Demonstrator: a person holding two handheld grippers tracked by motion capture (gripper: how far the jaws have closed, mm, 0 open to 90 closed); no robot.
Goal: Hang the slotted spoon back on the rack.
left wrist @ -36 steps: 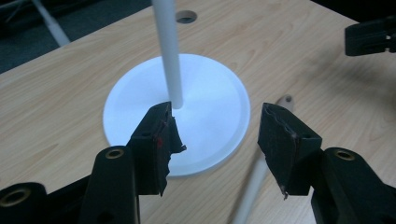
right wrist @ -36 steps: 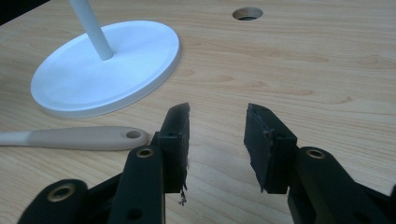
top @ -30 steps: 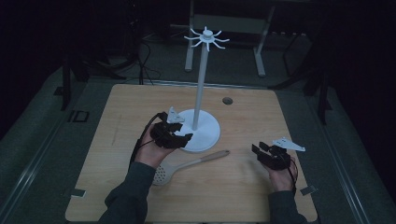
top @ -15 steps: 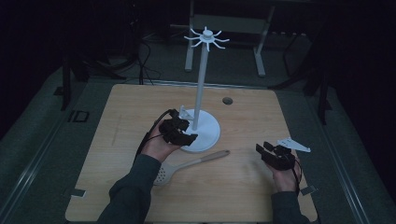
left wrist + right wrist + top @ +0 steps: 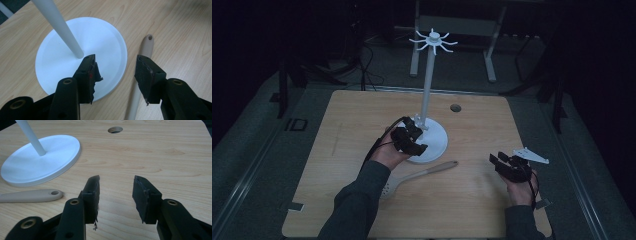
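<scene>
Wooden table [image 5: 362, 125], "ID" mark [image 5: 295, 124] beside it, white stand [image 5: 428, 135], spatula [image 5: 412, 176], both grippers wide, empty

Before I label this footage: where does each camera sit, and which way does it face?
High view: above the person's side, facing forward and down on the table; forearms, both grippers.
Left gripper view: on the left gripper, looking down at the stand base.
Right gripper view: on the right gripper, looking across the table.
All share the base and spoon handle.

Left gripper [image 5: 411, 141]: we hold it forward at mid-table, jaws apart, empty. Right gripper [image 5: 507, 165]: we hold it low at right, jaws apart, empty.
</scene>
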